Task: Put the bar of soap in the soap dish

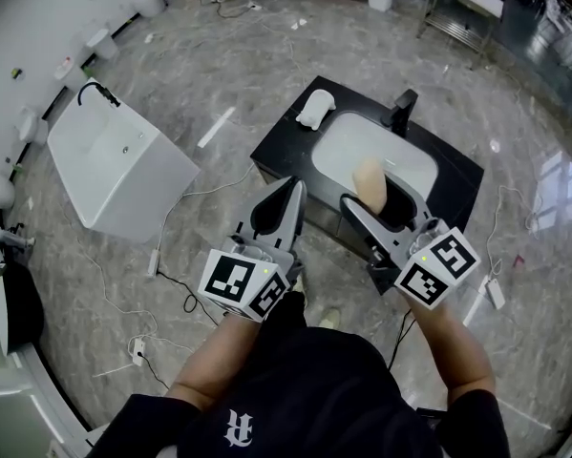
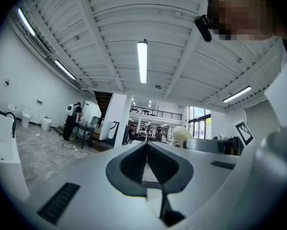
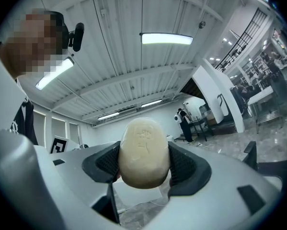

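Forearms nearest the lens carry both grey grippers. Right gripper (image 1: 373, 197) is clenched on the cream oval bar of soap (image 3: 144, 152), raised before the white sink basin (image 1: 414, 165). Judged mid-carry, the next move calls for reaching the white soap dish (image 1: 316, 110) on the black counter (image 1: 457, 191), then releasing. Left gripper (image 1: 291, 187) is closed on nothing.

Basin (image 1: 348, 151) sunk in tabletop (image 1: 457, 184) centre. Soap dish (image 1: 315, 111) on tabletop's far-left corner; faucet (image 1: 401, 111) behind basin. Bar of soap (image 1: 370, 181) in right hand-held gripper (image 1: 374, 197), above basin's near side. Bathtub (image 1: 114, 165) on floor, left.

Cream oval soap bar (image 3: 144, 152) upright; white dish (image 1: 315, 110) apart.
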Demonstrator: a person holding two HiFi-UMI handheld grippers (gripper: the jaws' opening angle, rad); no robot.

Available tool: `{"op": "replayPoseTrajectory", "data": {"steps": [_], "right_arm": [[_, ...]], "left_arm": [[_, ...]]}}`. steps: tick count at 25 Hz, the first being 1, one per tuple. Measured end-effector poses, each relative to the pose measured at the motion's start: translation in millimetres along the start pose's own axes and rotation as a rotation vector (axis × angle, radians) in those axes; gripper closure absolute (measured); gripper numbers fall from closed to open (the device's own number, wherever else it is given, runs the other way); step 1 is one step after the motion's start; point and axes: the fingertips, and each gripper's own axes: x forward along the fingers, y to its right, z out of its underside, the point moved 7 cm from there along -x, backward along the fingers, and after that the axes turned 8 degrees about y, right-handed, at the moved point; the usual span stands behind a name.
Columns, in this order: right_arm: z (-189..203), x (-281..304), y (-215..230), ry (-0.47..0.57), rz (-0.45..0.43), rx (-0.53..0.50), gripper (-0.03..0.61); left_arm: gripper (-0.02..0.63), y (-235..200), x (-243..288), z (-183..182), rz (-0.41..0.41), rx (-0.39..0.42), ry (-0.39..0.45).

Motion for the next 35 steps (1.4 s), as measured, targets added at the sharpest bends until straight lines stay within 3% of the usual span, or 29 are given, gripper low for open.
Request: {"op": "replayPoseTrajectory", "data": {"steps": [20, 28, 35], "right_arm": [[14, 182, 99, -0.046, 0.078, -0.039, 0.291], [18, 229, 139, -0.099, 0.049, -0.071, 0.291], [23, 268, 192, -0.148, -0.032, -0.083, 0.291]], "left_arm": [[0.607, -179, 126, 10, 0.093, -0.028, -0.007], [0.607, -221, 158, 28, 0.118, -0.051, -0.022], [0.607, -249, 201, 53, 0.096, -0.05, -0.028]]}}
